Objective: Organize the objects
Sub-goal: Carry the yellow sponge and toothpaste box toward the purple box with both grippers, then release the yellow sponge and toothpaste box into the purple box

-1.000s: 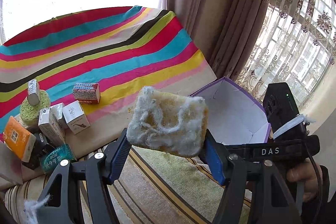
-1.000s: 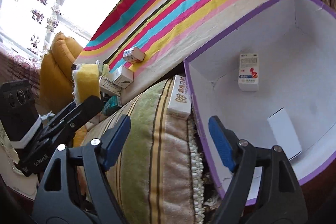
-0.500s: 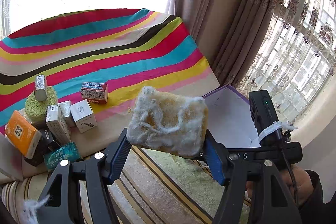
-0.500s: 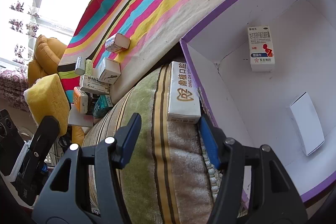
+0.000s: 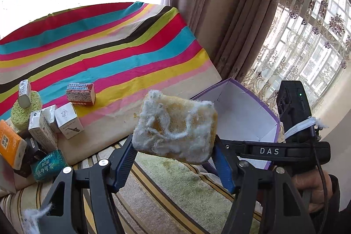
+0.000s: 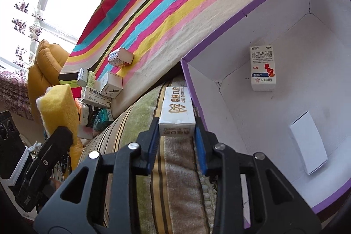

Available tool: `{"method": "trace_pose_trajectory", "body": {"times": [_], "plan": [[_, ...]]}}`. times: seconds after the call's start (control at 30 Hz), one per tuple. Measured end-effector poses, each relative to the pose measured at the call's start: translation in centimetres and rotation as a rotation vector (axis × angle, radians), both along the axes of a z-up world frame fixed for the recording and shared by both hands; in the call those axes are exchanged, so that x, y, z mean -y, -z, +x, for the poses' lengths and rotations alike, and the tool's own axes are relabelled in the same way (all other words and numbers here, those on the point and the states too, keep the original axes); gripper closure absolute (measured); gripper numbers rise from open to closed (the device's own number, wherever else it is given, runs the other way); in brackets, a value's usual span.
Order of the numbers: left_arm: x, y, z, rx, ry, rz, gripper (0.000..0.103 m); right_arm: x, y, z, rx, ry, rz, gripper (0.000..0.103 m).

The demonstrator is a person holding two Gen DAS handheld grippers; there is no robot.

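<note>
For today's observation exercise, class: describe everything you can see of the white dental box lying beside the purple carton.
The white dental box is a long, narrow cardboard carton with a gold tooth logo and gold lettering on its top face and on its near end. It lies flat on the striped cushion, its long side against the outer wall of the purple carton. The right tool is closing on its near end, one blue pad on each side, apparently touching it.

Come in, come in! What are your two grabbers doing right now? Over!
Left gripper shut on sponge. Right gripper closing on white box beside purple bin. Nothing blocking. Over.
</note>
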State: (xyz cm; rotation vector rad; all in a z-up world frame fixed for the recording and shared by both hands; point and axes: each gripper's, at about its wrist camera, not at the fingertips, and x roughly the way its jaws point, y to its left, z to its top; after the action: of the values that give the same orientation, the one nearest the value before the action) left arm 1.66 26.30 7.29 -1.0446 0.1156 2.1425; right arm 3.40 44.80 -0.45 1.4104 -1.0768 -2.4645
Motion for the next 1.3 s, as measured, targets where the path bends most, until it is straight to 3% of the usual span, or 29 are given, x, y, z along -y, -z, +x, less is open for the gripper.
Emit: {"method": "trace_pose_trajectory", "body": {"times": [0.23,0.47,0.63,0.7,0.77,0.9,1.0,1.1,1.3], "plan": [[-4.1,1.2,0.8,0.028,0.101,-0.028,0.036,-3.6,-1.6,3.9,-0.070,0.069,-0.004,0.067],[-7.5,2.7,1.7,0.072,0.202,-0.049,0.035,-7.5,-1.0,6.8,-0.023,0.188,0.099,0.068],[-7.9,3.3,2.1,0.087,0.205,-0.061,0.025,-8.7,-0.8,7.8,0.016,0.229,0.177,0.066],[-7.3,3.3,1.9,0.094,0.188,-0.053,0.025,-8.8,-0.9,7.9,0.022,0.234,0.192,0.049],[-6.5,3.1,1.6,0.100,0.166,-0.039,0.025,-8.7,-1.4,8.0,0.023,0.246,0.234,0.039],[-4.1,2.8,1.0,0.106,0.112,-0.005,0.025,-7.8,-3.5,8.4,0.013,0.249,0.322,0.035],[-1.9,2.5,0.4,0.107,0.060,0.017,0.025,-5.6,-6.0,8.6,-0.007,0.256,0.480,0.023],[0.9,2.1,-0.2,0.096,-0.015,0.031,0.025,-3.0,-8.3,8.5,-0.011,0.245,0.622,0.022],[8.1,0.3,-0.5,0.029,-0.208,0.048,0.025,2.2,-11.9,8.2,-0.028,0.160,0.692,0.021]]}}
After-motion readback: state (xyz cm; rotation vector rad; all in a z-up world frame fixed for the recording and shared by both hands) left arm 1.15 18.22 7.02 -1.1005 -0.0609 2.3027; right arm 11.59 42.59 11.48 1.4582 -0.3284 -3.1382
